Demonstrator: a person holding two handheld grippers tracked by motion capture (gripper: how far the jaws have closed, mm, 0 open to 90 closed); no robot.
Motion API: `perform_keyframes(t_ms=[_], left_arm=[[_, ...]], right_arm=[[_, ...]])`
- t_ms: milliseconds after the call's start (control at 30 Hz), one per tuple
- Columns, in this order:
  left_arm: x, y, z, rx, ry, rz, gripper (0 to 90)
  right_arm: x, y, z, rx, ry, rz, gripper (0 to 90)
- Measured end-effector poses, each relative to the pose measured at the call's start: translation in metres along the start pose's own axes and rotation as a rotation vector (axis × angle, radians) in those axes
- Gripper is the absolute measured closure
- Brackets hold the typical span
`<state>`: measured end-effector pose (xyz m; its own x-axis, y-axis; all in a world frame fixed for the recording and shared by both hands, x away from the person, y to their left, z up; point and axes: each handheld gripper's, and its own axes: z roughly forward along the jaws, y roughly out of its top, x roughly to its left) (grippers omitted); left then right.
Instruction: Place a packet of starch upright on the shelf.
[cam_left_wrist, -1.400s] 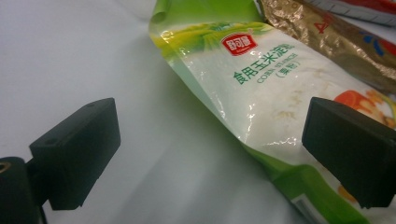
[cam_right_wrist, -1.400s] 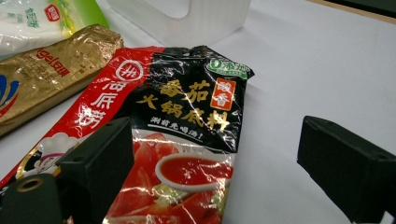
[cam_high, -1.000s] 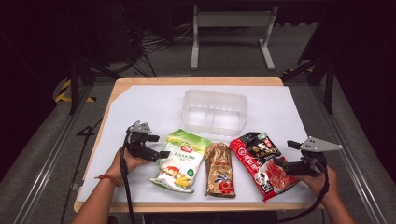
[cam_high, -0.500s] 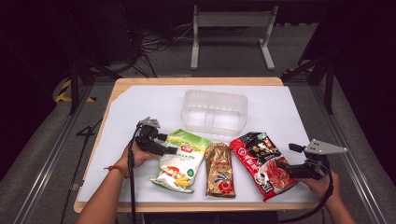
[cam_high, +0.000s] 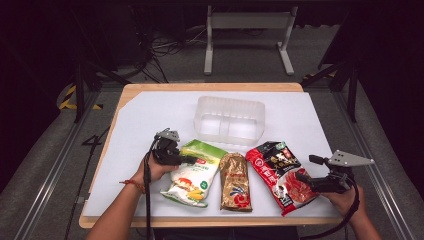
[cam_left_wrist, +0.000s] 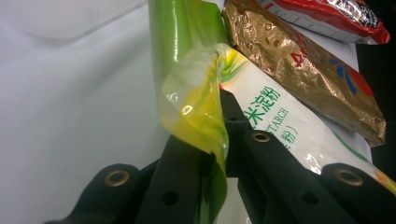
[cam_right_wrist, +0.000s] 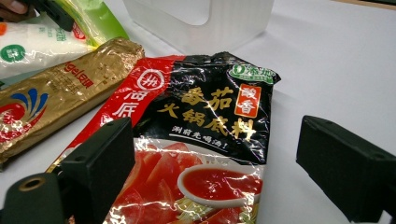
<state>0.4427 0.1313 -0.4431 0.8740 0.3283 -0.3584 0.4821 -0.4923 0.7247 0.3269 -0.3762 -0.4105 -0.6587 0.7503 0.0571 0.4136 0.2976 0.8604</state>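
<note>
Left gripper (cam_left_wrist: 219, 140) has just been clamped onto starch bag (cam_high: 192, 175) corner; a slow, level lift toward the clear bin (cam_high: 229, 120) is advised. Right gripper (cam_right_wrist: 210, 154) is held agape.

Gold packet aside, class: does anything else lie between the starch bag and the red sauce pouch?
No. In the high view just the gold packet lies between the starch bag and the red sauce pouch.
</note>
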Motion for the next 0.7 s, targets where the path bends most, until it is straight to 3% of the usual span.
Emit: perform_keyframes(t_ms=[400,633,700], left_arm=[[-0.009,-0.005,-0.010,-0.028,0.082,0.010,89.9],[-0.019,-0.005,-0.027,-0.104,0.107,0.031,90.0],[-0.021,-0.005,-0.032,-0.128,0.109,0.018,90.0]], right_arm=[[0.001,-0.001,0.000,-0.010,-0.006,-0.002,12.5],[-0.001,0.001,0.000,-0.015,-0.015,0.003,12.9],[-0.001,0.001,0.002,-0.013,-0.013,0.002,12.9]])
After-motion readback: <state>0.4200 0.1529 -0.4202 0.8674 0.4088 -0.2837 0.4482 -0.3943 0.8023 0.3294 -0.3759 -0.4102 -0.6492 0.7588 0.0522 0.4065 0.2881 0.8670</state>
